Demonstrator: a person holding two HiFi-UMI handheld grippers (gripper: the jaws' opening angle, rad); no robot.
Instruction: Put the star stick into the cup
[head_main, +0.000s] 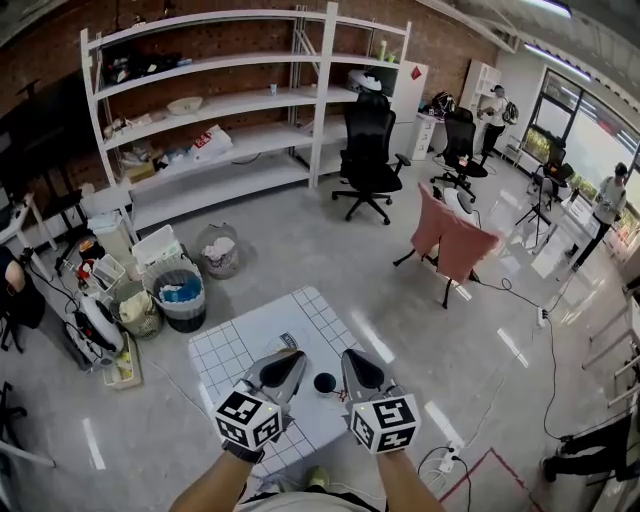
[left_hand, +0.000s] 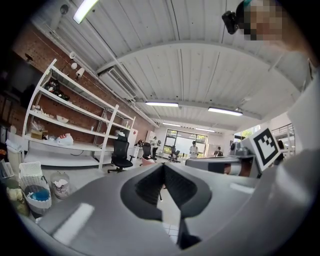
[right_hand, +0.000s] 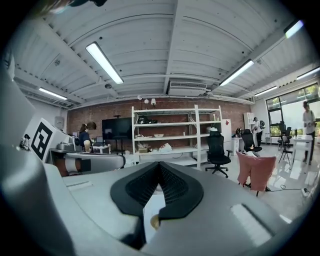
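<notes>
A small white gridded table (head_main: 250, 345) stands below me. On it sits a dark round cup (head_main: 325, 382), between my two grippers. A small red thing (head_main: 342, 397), perhaps the star stick, lies just right of the cup, too small to make out. My left gripper (head_main: 296, 357) hovers left of the cup, and its jaws meet at the tips (left_hand: 162, 165) with nothing held. My right gripper (head_main: 351, 356) hovers right of the cup, shut and empty (right_hand: 159, 164). Under its jaws a small yellowish thing (right_hand: 155, 221) shows against the white table.
A small card (head_main: 288, 340) lies on the table's far part. Bins and baskets (head_main: 182, 295) stand left of the table, before white shelves (head_main: 230, 110). A black office chair (head_main: 367, 150) and a pink chair (head_main: 452, 243) stand farther off. People stand at the far right.
</notes>
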